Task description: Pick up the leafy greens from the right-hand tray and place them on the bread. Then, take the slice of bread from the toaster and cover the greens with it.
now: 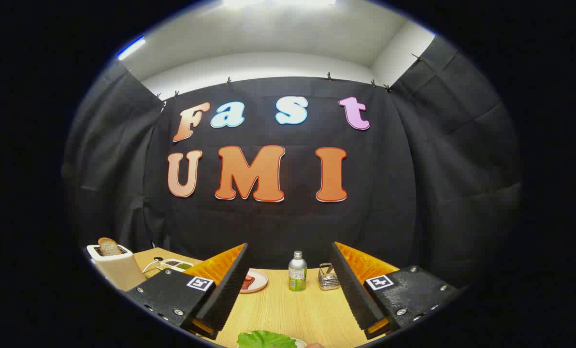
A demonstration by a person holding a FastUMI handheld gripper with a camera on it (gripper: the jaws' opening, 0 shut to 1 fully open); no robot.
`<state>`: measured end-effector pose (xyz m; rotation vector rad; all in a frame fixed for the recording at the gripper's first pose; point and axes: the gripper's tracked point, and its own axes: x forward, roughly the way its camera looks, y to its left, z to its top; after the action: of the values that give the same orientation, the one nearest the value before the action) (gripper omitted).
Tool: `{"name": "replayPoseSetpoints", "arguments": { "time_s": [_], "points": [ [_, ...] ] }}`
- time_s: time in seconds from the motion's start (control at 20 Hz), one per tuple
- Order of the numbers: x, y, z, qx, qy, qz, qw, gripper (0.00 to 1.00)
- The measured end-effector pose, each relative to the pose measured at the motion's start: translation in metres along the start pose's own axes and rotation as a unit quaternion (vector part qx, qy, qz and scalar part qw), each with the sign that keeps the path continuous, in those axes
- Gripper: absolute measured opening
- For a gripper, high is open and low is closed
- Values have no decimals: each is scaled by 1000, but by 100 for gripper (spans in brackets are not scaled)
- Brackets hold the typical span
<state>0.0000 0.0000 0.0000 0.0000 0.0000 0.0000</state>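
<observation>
Gripper [288, 285] raised above the tabletop [293, 309], fingers spread wide and holding nothing. The leafy greens [266, 339] lie near, between the fingers and below them; the slice of bread [108, 247] stands in the toaster [116, 269] at far left. Beyond the fingers stand a bottle [297, 271], a pink plate [255, 281] and a small metal rack [327, 277]

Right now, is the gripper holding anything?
No. The gripper is open with nothing between its fingers. The leafy greens lie below them, untouched, and the bread sits in the toaster.
</observation>
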Motion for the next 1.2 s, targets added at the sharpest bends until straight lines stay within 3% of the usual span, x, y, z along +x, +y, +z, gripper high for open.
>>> {"name": "replayPoseSetpoints", "arguments": {
  "time_s": [0.8, 1.2],
  "points": [
    [-19, 28, 3, -16, -3, 40, 999, 99],
    [-17, 37, -60, 32, 123, 75, 989, 99]
  ]
}}
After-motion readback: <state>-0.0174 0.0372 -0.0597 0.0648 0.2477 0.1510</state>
